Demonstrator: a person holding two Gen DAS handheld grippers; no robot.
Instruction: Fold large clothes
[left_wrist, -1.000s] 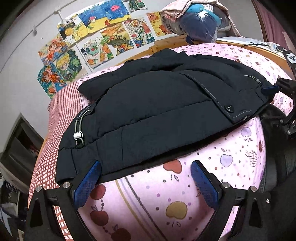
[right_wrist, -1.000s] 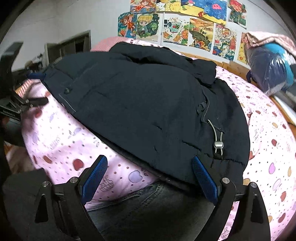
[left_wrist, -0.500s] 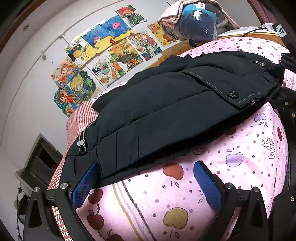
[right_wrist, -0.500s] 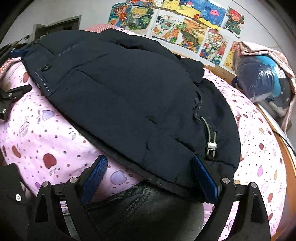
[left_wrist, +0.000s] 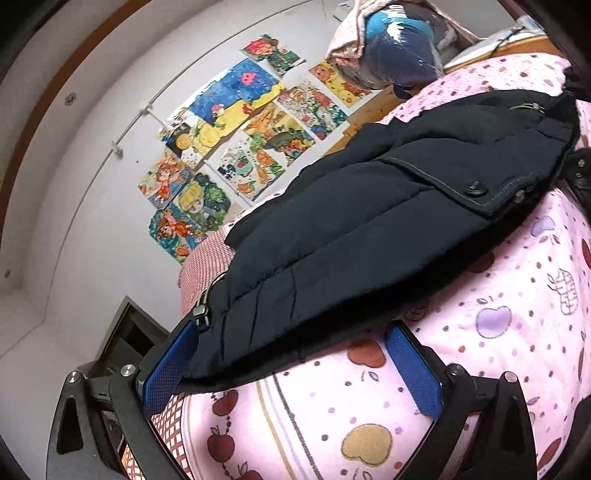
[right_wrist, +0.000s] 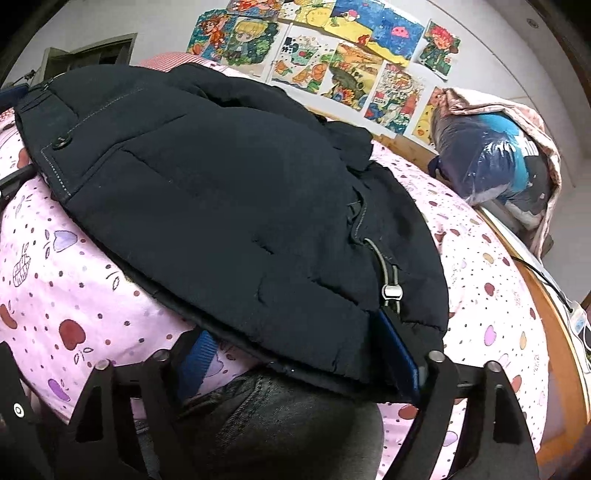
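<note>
A black padded jacket (left_wrist: 369, 221) lies folded on the pink fruit-print bedsheet (left_wrist: 498, 332). My left gripper (left_wrist: 291, 363) is open at its near hem; the left blue pad (left_wrist: 166, 365) sits beside the hem corner by the cord toggle (left_wrist: 201, 314), the right pad on the sheet. In the right wrist view the jacket (right_wrist: 221, 203) fills the middle. My right gripper (right_wrist: 295, 354) is open with the hem between its pads; the right pad (right_wrist: 399, 350) lies against the fabric just under the toggle (right_wrist: 391, 291), the left pad is half hidden under the hem.
Children's drawings (left_wrist: 236, 147) cover the wall behind the bed. A bundle of bedding in plastic (right_wrist: 491, 158) sits at the bed's far end on a wooden frame (right_wrist: 554, 332). A red checked cloth (left_wrist: 203, 266) lies past the jacket. A dark denim knee (right_wrist: 277, 424) is below the right gripper.
Both grippers have moved forward and lower onto the jacket's near hem. The right gripper's pads have come closer together around the hem.
</note>
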